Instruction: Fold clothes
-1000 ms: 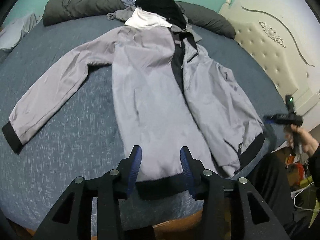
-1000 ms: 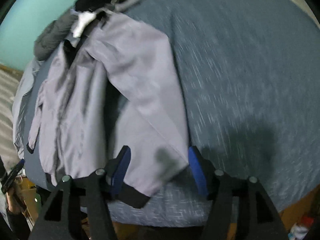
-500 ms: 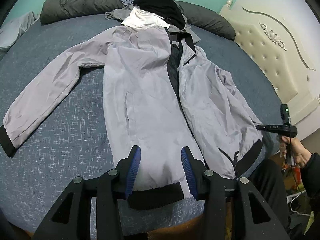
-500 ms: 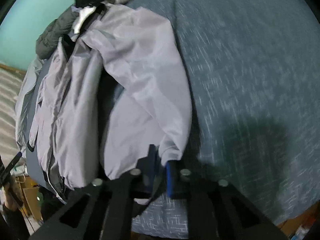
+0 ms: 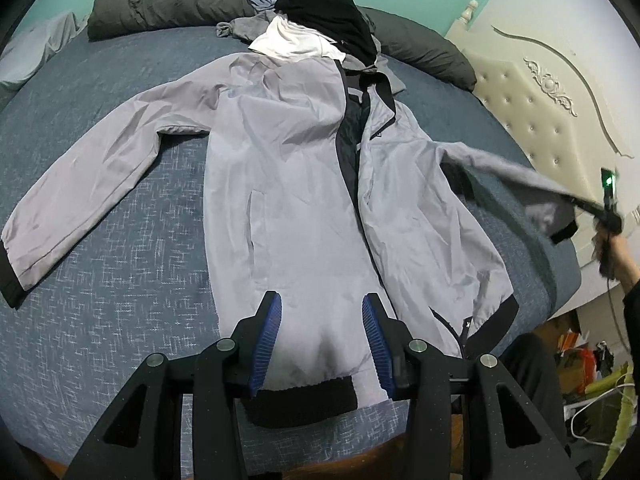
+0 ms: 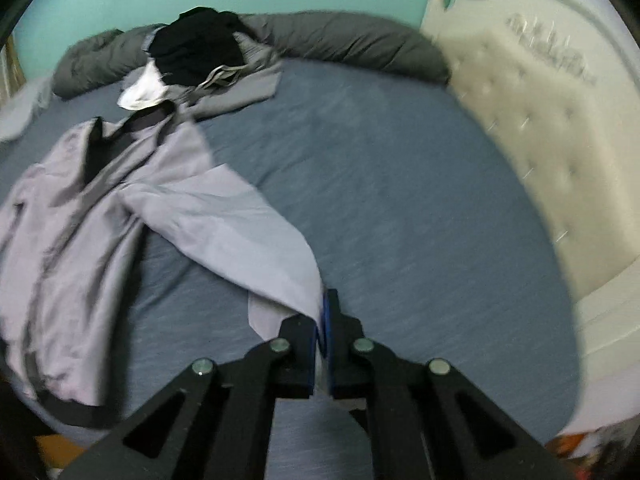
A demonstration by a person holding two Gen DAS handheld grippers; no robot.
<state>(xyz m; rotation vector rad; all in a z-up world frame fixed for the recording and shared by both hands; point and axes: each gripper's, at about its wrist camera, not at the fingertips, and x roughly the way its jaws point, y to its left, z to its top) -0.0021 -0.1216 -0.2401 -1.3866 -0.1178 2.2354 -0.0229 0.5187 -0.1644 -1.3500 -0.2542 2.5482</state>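
A light grey jacket [image 5: 300, 200] with black cuffs and hem lies front up, spread on the blue bed sheet [image 5: 120, 280]. My left gripper [image 5: 322, 336] hovers open over the jacket's black hem [image 5: 304, 400], its blue pads apart with fabric showing between them. My right gripper [image 6: 323, 320] is shut on the jacket's right sleeve [image 6: 248, 232] near the cuff. In the left wrist view that sleeve [image 5: 500, 168] is stretched up off the bed toward the right gripper [image 5: 600, 210], held in a person's hand. The other sleeve [image 5: 80, 200] lies flat at the left.
A pile of black, white and grey clothes [image 5: 320, 16] sits at the jacket's collar end. A dark grey duvet [image 5: 168, 4] runs along the far edge. A cream tufted headboard [image 5: 540, 100] stands at the right. Clutter [image 5: 580, 360] lies on the floor beyond the bed's corner.
The right gripper has shut on the right sleeve near its cuff and lifted it up and outward off the bed. The left gripper has stayed over the hem.
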